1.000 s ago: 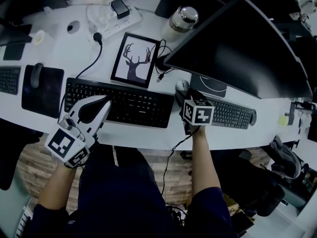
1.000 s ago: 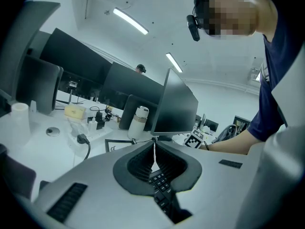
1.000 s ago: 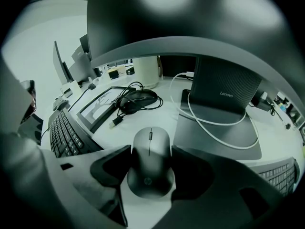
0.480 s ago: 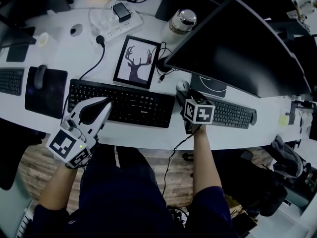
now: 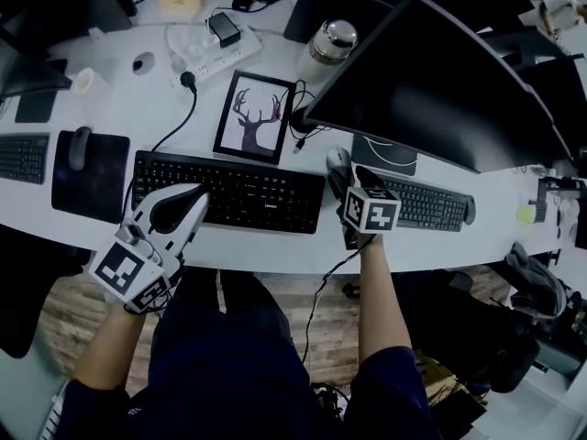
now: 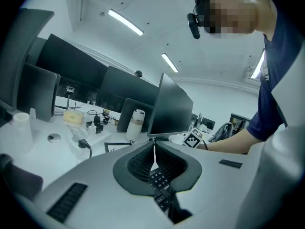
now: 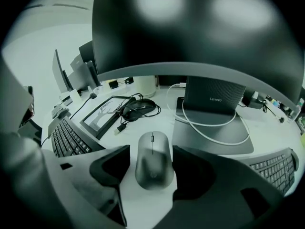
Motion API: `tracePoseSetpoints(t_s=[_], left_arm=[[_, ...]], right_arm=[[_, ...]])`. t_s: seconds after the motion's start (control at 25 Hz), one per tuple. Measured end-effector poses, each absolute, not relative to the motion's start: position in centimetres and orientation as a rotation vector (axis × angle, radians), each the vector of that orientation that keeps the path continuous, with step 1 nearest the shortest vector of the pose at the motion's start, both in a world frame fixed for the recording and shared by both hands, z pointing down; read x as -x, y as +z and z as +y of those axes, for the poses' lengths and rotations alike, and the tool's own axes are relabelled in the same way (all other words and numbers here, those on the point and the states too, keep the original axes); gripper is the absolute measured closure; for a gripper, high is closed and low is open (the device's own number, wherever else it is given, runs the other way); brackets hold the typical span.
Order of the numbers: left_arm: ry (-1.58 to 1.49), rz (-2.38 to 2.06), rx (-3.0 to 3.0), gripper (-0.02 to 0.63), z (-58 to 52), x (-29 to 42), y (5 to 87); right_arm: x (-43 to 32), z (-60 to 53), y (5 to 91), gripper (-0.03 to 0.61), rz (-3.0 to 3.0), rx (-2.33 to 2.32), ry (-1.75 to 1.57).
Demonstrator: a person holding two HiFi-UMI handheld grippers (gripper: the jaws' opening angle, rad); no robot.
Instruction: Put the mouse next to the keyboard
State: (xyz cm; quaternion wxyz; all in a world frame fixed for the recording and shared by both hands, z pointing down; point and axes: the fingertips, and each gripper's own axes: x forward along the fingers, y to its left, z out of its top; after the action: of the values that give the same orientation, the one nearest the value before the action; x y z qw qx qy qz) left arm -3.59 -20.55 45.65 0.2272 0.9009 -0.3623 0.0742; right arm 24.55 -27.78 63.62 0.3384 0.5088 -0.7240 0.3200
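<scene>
Finding 1, task item: the mouse (image 7: 153, 163) lies flat on the white desk (image 5: 275, 246), just off the far right corner of the black keyboard (image 5: 238, 193) and left of a second keyboard (image 5: 426, 207). It is near the black keyboard but not touching it.

Finding 2, right gripper (image 7: 151, 151): its jaws stand apart with the mouse between them. A strip of bare desk shows between the left jaw and the mouse's side. The right jaw looks to be at or against the other side (contact there cannot be confirmed). Judged as positioned round the mouse, not clamped on it.

Finding 3, governing relation: the mouse's long axis runs straight ahead along this gripper's line of reach, tail toward the person and scroll wheel toward the monitor stand (image 7: 214, 99). The jaws therefore bracket its narrow width, which is the correct alignment for a pinch. The black keyboard lies to the gripper's left, so any placement would carry the mouse leftward and slightly toward the person.

Finding 4, left gripper (image 6: 153, 147): jaw tips are together with nothing between them. It hangs above the left part of the black keyboard, well apart from the mouse. The right gripper is plainly the nearer one
</scene>
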Motion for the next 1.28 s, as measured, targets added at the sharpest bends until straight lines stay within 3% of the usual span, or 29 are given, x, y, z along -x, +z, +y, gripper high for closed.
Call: tracePoseSetpoints(t_s=[1.28], left_arm=[[0.155,-0.787,-2.696,0.575,-17.3,6.4,38.9]], right_arm=[[-18.0,-18.8,49.6,0.298,-2.034,-1.624,0.725]])
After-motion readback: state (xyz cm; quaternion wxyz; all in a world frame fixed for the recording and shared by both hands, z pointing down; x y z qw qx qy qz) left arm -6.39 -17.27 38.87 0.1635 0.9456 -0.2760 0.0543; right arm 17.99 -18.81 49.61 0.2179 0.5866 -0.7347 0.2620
